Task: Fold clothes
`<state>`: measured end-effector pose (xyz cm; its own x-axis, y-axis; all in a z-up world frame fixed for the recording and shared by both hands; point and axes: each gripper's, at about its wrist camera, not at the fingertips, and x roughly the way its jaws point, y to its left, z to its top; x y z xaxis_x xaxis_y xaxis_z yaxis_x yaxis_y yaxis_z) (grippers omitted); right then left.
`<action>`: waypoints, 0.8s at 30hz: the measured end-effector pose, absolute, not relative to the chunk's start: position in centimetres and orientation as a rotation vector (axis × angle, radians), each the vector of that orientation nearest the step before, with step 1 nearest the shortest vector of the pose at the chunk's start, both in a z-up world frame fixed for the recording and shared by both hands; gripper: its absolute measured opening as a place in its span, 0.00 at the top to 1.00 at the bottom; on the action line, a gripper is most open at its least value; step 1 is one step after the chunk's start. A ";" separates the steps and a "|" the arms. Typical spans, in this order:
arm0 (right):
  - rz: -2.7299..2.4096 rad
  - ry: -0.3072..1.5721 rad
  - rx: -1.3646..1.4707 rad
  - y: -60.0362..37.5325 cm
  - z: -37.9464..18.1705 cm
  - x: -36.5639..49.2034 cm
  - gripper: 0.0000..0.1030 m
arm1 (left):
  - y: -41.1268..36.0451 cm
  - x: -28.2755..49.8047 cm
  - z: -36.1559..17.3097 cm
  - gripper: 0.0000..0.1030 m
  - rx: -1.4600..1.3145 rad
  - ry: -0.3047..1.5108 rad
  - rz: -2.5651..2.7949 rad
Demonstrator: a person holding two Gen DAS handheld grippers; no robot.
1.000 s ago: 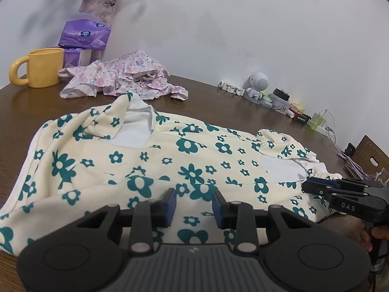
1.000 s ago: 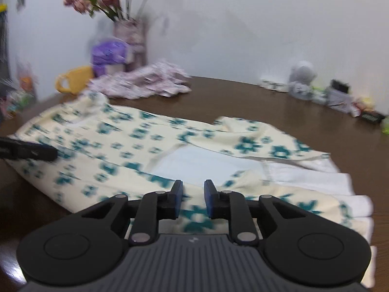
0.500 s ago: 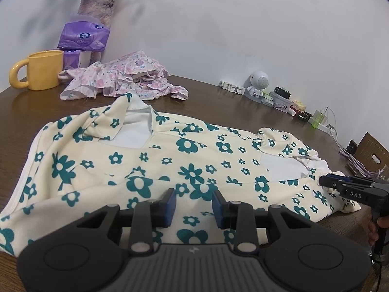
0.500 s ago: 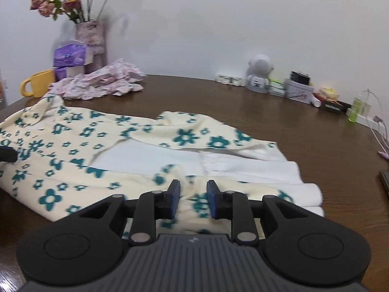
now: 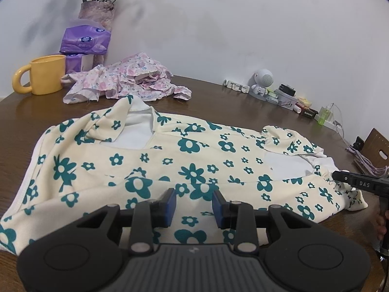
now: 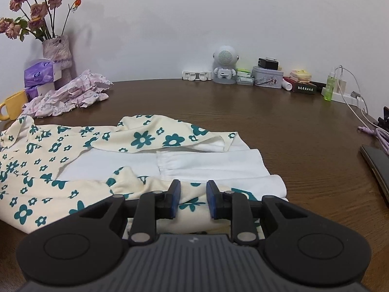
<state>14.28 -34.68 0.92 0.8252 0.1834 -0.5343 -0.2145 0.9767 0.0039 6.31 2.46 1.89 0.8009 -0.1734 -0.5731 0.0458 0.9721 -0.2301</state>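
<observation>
A cream garment with teal flowers (image 5: 170, 160) lies spread flat across the brown table (image 6: 291, 126), with its white lining showing at two spots. My left gripper (image 5: 193, 205) hovers open over the garment's near edge with nothing between its blue pads. In the right wrist view, the garment's right end (image 6: 150, 141) shows white gathered cuffs (image 6: 214, 163) folded over it. My right gripper (image 6: 193, 198) is open just above that near hem. It also shows side-on in the left wrist view, the right gripper (image 5: 340, 176) at the garment's far right corner.
A crumpled pink floral garment (image 5: 126, 82), a yellow mug (image 5: 46, 75), purple tissue packs (image 5: 85, 40) and a vase of flowers (image 6: 57, 48) stand at the back left. A robot-shaped speaker (image 6: 225, 65), a tin, bottles and cables line the back right. A dark flat device (image 6: 375, 168) lies at the right edge.
My right gripper has moved right along the garment to its right end, and its fingers have parted slightly. The left gripper has hardly moved and the garment lies as before.
</observation>
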 end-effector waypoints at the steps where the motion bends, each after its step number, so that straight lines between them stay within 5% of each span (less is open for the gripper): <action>1: 0.207 0.561 -0.049 -34.9 0.9 14.3 0.78 | 2.4 6.3 1.9 0.70 -0.208 0.633 -0.113; 9: 0.182 0.509 0.000 -35.7 1.8 12.9 0.78 | 2.5 5.4 2.9 0.58 -0.205 0.637 -0.055; 24: 0.271 0.583 -0.033 -34.0 1.6 10.1 0.71 | 7.0 1.5 3.7 0.62 -0.262 0.625 0.096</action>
<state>10.08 -33.96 1.57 0.8004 0.2438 -0.5476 -0.2623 0.9639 0.0458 1.51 6.99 3.67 0.8079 0.0101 -0.5892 -0.1674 0.9626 -0.2130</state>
